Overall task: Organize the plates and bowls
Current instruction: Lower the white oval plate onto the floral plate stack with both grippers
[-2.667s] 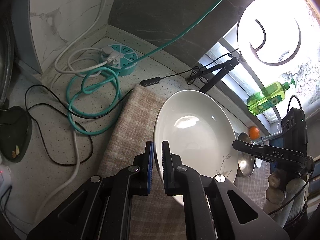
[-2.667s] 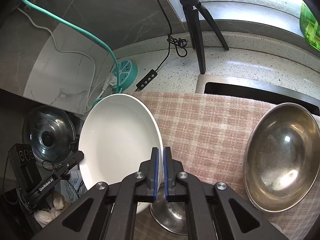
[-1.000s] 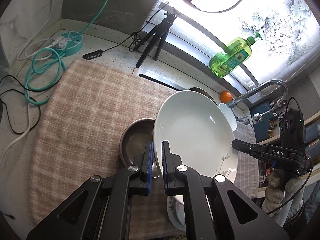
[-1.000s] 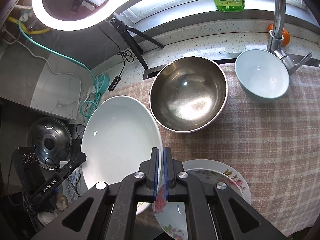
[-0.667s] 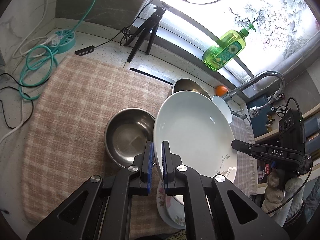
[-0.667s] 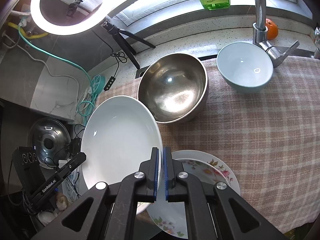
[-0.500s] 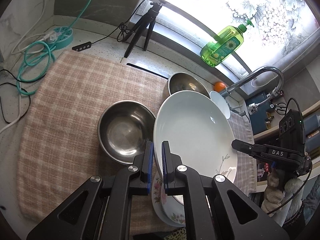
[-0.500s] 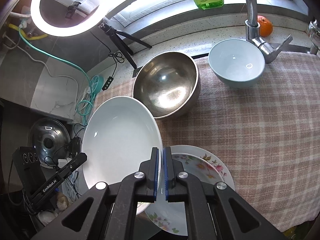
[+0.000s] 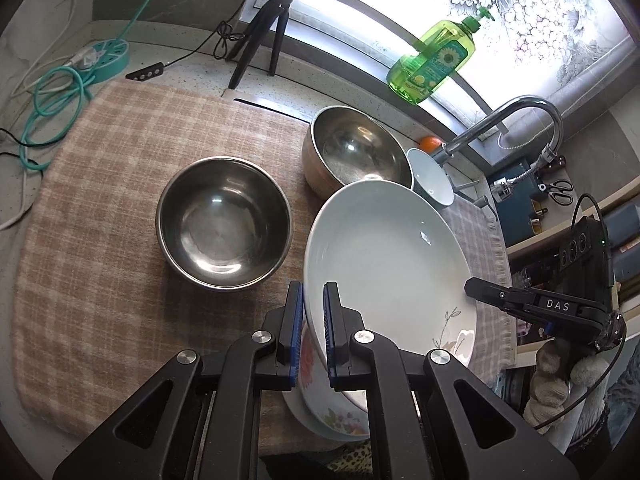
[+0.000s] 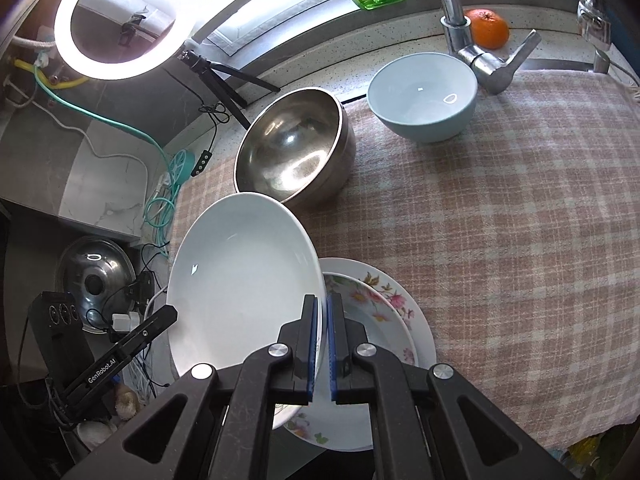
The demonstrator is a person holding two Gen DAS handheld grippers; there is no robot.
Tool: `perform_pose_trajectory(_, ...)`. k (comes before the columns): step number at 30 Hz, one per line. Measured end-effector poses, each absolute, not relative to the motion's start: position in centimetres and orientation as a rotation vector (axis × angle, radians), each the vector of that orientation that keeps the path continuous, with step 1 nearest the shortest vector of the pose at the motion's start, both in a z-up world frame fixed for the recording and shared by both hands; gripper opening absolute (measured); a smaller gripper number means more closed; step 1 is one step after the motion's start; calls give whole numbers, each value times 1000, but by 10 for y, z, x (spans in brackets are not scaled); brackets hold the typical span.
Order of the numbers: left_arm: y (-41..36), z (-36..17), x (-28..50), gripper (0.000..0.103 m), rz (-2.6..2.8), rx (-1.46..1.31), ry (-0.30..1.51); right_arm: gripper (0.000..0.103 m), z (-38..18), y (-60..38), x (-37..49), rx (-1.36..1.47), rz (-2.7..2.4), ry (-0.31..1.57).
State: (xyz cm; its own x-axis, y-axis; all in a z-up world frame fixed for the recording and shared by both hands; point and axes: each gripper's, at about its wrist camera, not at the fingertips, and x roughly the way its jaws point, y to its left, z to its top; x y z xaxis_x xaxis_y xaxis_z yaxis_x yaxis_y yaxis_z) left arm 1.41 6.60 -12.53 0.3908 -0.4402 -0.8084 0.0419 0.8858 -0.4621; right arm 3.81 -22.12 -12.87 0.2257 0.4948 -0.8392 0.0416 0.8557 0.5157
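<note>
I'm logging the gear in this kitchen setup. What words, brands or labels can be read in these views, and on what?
"DAS": on the right gripper, seen from the left wrist.
"GenRobot.AI": on the left gripper, seen from the right wrist.
Green dish soap bottle: the label shows a sunflower; its print is too small to read.

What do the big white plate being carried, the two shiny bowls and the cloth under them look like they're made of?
Large white plate: probably glazed ceramic, with a glossy surface and small sharp highlights. Two silver bowls: apparently stainless steel, showing mirror-like, faintly scuffed reflections. Pink checked cloth: woven fabric, soft and matte, with a fringed edge.
</note>
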Motion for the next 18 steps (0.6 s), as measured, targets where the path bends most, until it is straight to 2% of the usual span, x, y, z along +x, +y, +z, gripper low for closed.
perform_pose_trajectory(18,44,-150,1,6,-334,-405,1190,5,-161,-246,11,522,295,1358)
